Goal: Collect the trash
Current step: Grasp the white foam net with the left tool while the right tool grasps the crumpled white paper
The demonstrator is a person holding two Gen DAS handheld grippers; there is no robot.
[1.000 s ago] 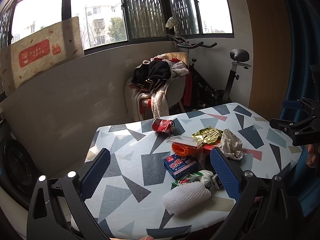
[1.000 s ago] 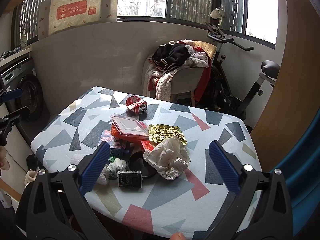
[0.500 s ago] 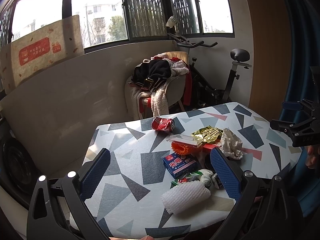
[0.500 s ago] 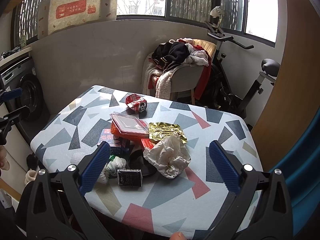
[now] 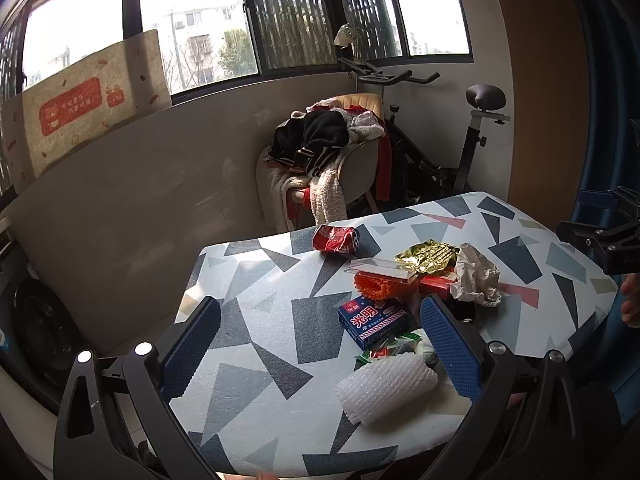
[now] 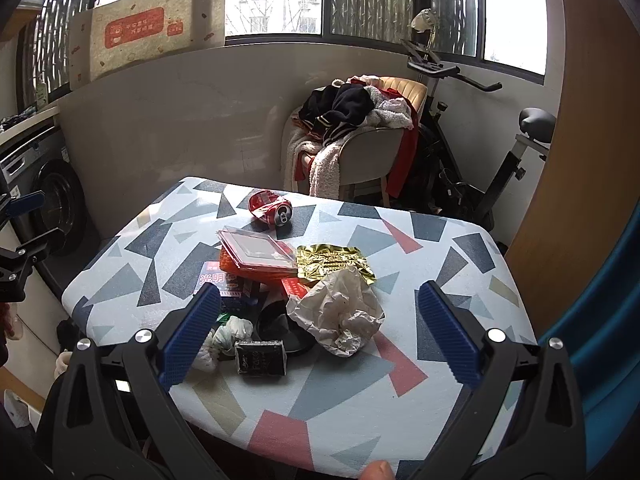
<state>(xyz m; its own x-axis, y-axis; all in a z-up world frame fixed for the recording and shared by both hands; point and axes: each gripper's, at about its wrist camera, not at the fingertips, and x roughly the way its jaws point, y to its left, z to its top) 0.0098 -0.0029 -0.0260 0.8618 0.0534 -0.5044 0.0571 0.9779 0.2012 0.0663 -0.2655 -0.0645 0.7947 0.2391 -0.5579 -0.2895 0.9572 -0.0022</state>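
Both views crept slightly fwd vs 1 s ago. L gripper (image 5: pixel 320 346) & R gripper (image 6: pixel 318 332) spread wide, empty, above table (image 6: pixel 460 248) w/ crumpled paper (image 6: pixel 340 316), crushed can (image 6: pixel 270 208).

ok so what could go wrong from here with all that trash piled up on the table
1. The crushed red can lies on its side, apart from the pile and toward the table's far edge; a nudge might roll it off.
2. The clear lidded tray overlaps the blue carton and the gold wrapper, so pulling one could drag its neighbours.
3. The crumpled paper is loose and bulky; the open right gripper may pinch only a fold and drop it.
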